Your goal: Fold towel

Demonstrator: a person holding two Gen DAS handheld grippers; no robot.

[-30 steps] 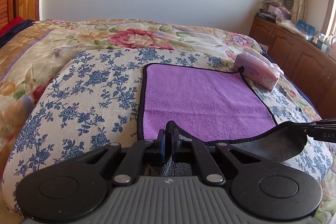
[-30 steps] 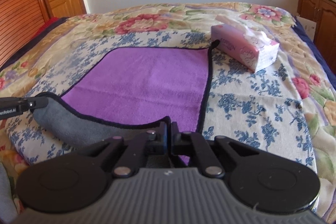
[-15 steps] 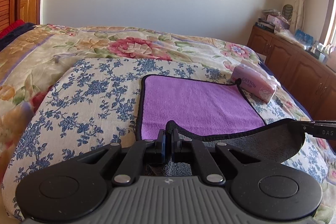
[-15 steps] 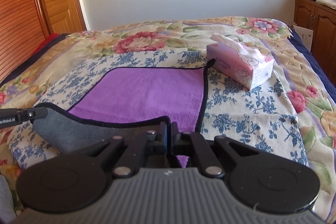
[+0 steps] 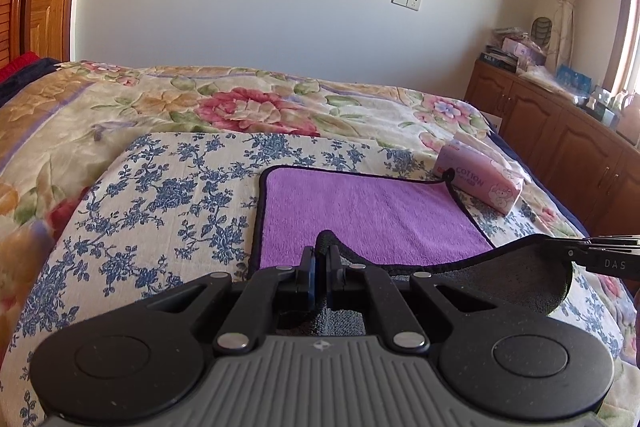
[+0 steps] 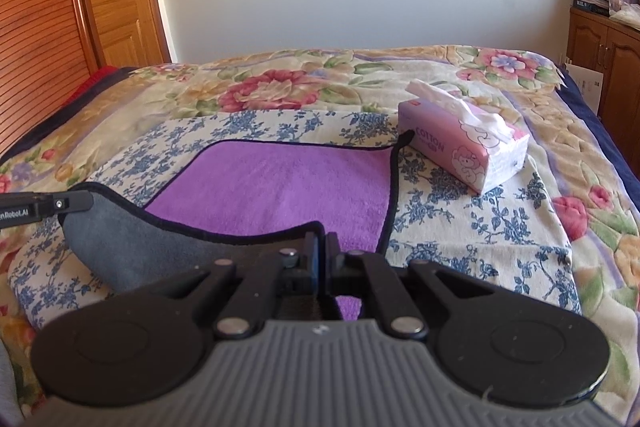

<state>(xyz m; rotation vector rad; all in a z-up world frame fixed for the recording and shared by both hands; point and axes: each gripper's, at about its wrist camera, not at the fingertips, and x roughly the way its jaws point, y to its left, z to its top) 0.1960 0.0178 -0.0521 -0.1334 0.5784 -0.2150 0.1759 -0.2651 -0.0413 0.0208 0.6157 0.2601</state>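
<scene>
Your left gripper has its jaws pinched tight on the near left corner of the purple square towel with a black edge and grey underside. Your right gripper has its jaws pinched tight on the near right corner. Both corners are lifted up, so the grey side shows and the near edge hangs between your two grippers. The far half of the towel lies flat on the blue-flowered cloth on the bed. A pink tissue pack sits just beside the towel's far right corner.
</scene>
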